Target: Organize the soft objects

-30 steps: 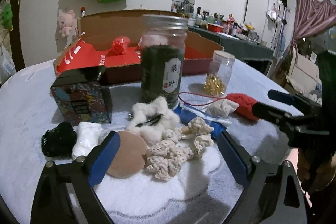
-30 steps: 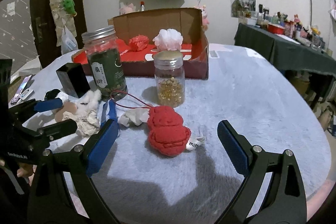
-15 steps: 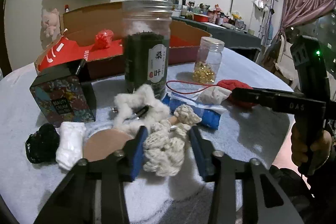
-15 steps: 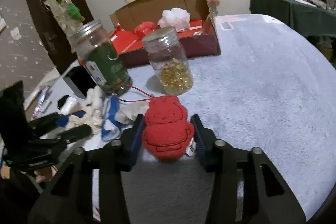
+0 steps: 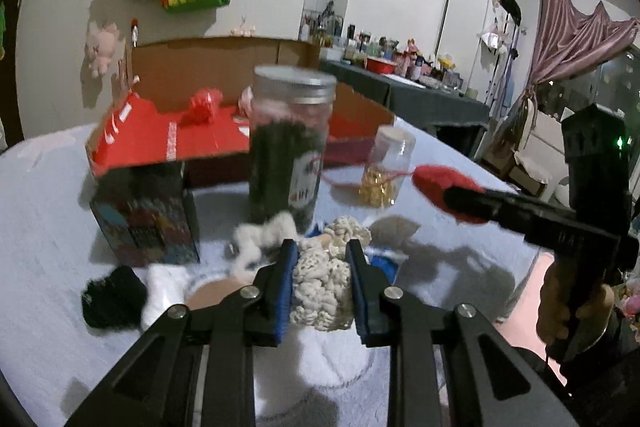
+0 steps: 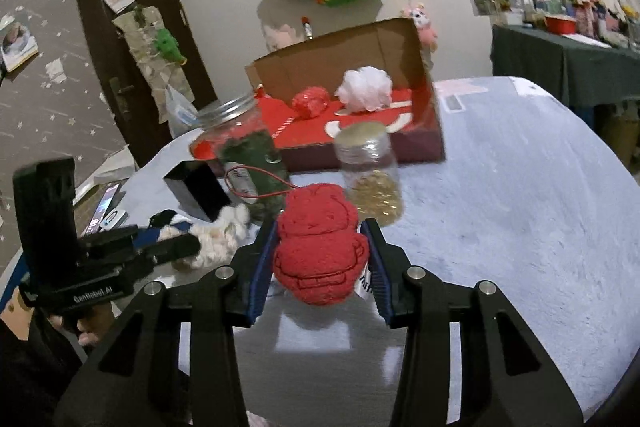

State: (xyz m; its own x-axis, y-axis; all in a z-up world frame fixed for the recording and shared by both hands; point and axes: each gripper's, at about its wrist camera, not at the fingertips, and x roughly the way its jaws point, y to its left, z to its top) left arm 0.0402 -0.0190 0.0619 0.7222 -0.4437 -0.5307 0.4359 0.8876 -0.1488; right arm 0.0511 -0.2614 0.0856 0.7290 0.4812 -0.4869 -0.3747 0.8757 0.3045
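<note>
Your left gripper has its fingers closing on the cream knit lump, pads already pressing its sides; your right gripper has its fingers clamped on the red plush, which looks lifted just clear of the surface. Both are soft and squashed, so a loose pinch could let either sag out on the way to the box. The plush trails a red cord that loops past the green jar; pull hard and you may snag or tip it. The small jar stands just behind the plush, right in your path. The lump seems close to the white fluff, so that may drag along.

Counted: two grippers, two jars, one dark carton, one box holding a red ball and a white puff. Loose near the left gripper: a black wad, a white roll, a tan pad
</note>
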